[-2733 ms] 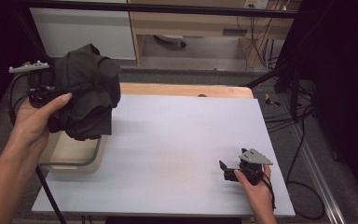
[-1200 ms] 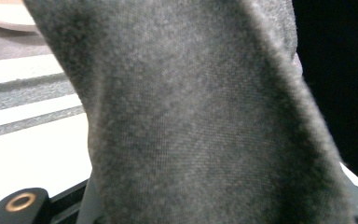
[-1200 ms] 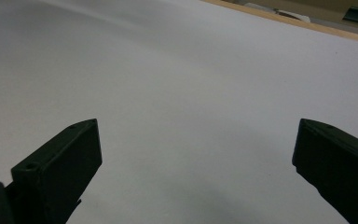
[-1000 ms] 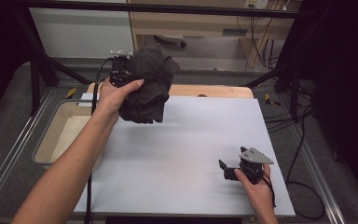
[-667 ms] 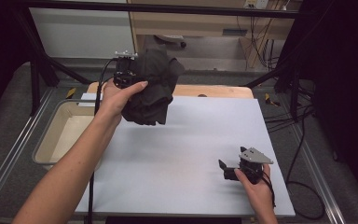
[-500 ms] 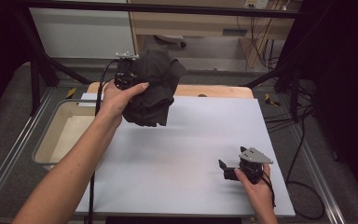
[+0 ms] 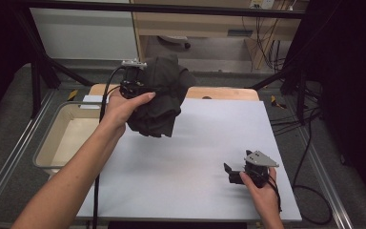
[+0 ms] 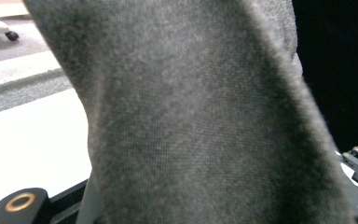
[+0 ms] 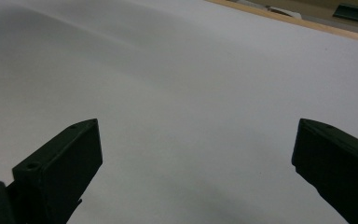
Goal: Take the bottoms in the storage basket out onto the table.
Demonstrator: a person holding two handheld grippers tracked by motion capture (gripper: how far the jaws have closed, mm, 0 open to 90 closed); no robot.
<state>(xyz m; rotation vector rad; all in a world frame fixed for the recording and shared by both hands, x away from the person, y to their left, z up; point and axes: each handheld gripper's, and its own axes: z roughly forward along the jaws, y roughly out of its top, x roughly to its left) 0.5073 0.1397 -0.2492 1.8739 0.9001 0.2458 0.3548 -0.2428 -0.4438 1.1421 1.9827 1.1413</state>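
Right, your left gripper (image 7: 145, 88) is clamped on the bunched dark grey knit cloth (image 7: 159, 98), held up off the white table sheet (image 7: 181, 162) near its far left corner. Your right gripper (image 7: 231, 172) sits low at the near right, jaws wide apart, nothing between.
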